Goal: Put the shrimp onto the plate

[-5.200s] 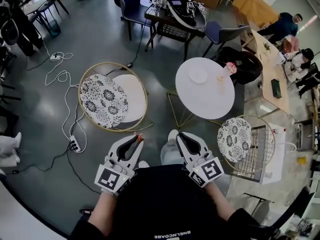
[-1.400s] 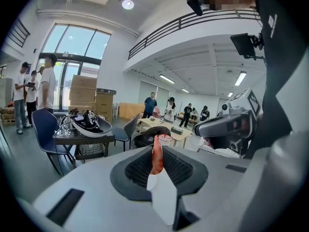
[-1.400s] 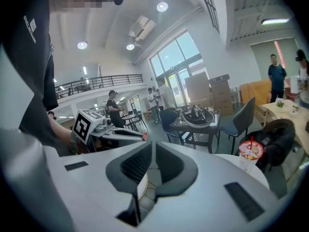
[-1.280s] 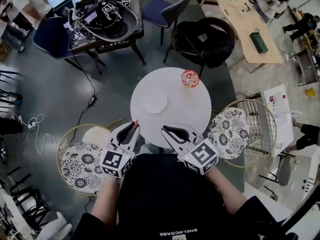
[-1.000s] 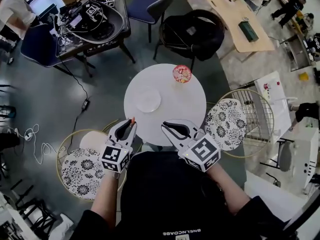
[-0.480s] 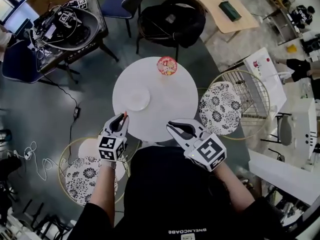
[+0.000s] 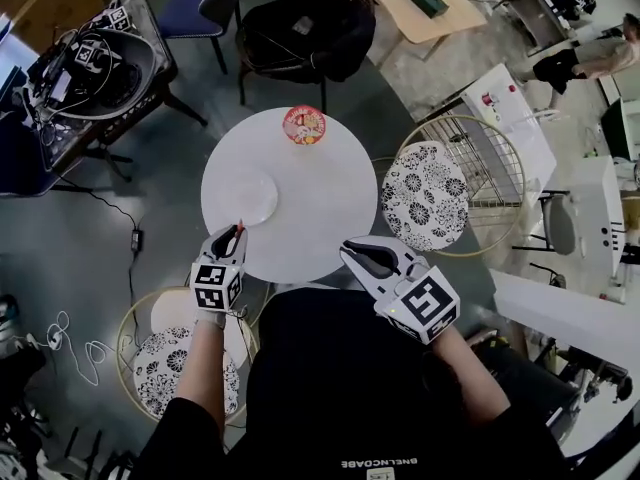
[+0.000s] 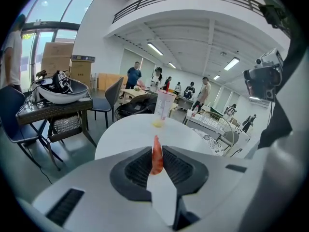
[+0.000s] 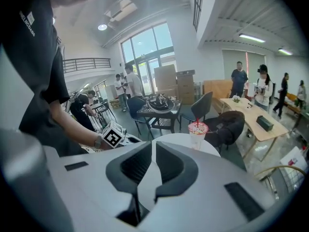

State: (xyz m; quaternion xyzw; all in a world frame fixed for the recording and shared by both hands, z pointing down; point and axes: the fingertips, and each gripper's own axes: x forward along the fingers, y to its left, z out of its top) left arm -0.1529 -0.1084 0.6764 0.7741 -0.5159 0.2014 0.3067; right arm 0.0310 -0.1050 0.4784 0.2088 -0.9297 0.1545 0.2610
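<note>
In the head view a round white table [image 7: 310,203] carries an empty white plate [image 7: 245,196] on its left side. My left gripper [image 7: 237,230] is at the table's near-left edge, just short of the plate, shut on a small orange-red shrimp [image 7: 239,225]. The left gripper view shows the shrimp [image 8: 157,157] pinched upright between the jaws of the left gripper [image 8: 156,151], with the table [image 8: 140,129] beyond. My right gripper [image 7: 351,249] hovers at the table's near-right edge, shut, holding nothing. In the right gripper view its jaws [image 9: 153,146] nearly touch.
A drink cup with a red printed lid [image 7: 303,125] stands at the table's far edge, also visible as a cup [image 9: 197,129]. Patterned round chairs flank the table at the right [image 7: 425,193] and near left [image 7: 165,373]. A black chair [image 7: 300,28] and a cable-laden table [image 7: 90,58] lie beyond.
The table has drawn nearer in the head view. My left gripper, still holding the shrimp, has reached forward to the table's near-left edge beside the plate. The right gripper stays shut.
</note>
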